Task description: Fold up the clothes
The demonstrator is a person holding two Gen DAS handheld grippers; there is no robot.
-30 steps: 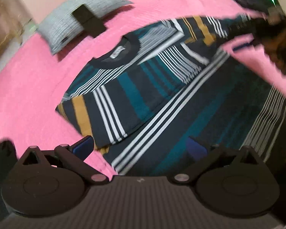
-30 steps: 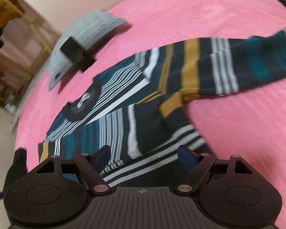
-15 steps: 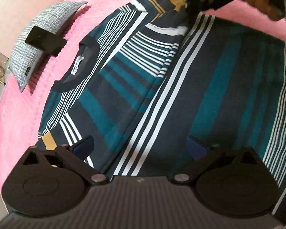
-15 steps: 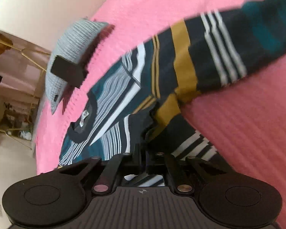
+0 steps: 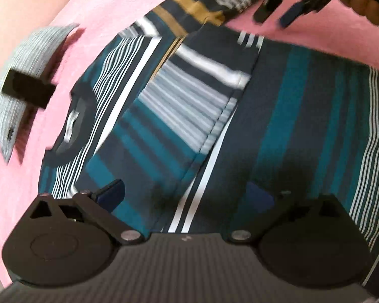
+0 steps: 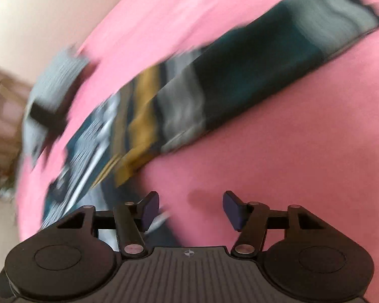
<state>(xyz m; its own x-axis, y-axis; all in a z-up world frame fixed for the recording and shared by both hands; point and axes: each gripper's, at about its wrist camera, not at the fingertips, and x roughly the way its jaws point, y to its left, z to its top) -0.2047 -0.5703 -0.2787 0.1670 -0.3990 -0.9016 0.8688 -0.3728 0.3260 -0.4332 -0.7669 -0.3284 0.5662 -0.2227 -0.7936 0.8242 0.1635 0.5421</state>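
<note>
A pink bed [image 6: 278, 151] fills both views. The striped shirt [image 5: 278, 126] lies flat on it, directly beneath and ahead of the left tool [image 5: 187, 194], whose blue pads stand wide apart over the cloth and grip nothing. One sleeve [image 6: 252, 80] stretches out ahead of the right tool [image 6: 190, 208]; its jaws are opening, with only bare bed between them. A grey pillow [image 5: 25, 75] sits far ahead-left, bearing a small black object [image 5: 27, 92].
</note>
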